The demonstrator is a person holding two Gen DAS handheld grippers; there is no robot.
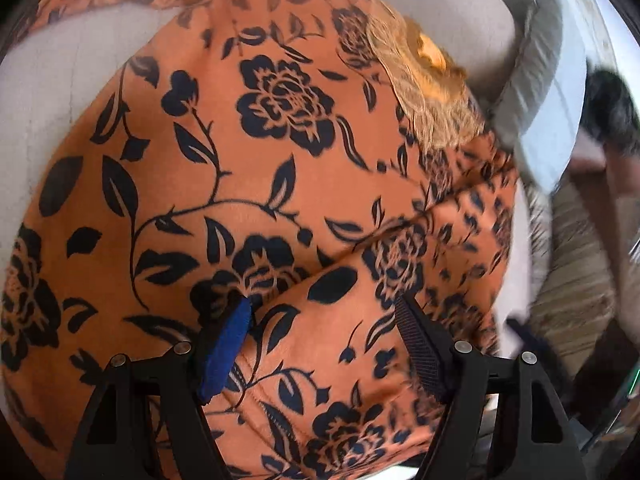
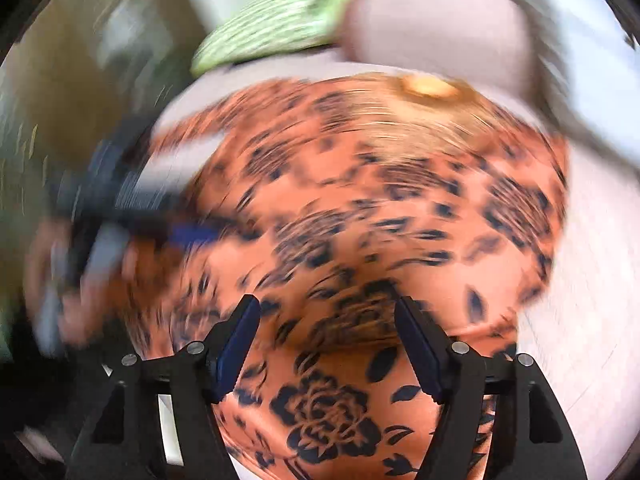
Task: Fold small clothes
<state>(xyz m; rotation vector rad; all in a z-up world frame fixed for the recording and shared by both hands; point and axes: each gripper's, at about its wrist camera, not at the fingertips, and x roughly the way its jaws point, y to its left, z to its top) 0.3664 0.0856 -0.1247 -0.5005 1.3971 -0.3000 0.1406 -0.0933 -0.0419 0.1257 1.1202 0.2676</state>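
orange garment (image 1: 256, 152) with black floral print

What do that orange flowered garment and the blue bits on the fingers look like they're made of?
The orange flowered garment looks like soft, matte woven or brushed fabric: it creases and folds, with a printed dark floral pattern and no shine. The blue pads on the fingers seem a fuzzy or rubbery grip covering on black, ribbed plastic; the exact material is unclear.

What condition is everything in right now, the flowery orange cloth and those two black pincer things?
Orange floral garment: lying on a pale surface, partly folded, one layer lapped over another with a diagonal crease.
Lace patch: showing on top near the far edge.
Left gripper: open, just over the fabric, gripping nothing.
Right gripper: open, above the fabric, nothing between its fingers; this view is blurred.
Green striped cloth: beyond the garment, too blurred to judge.
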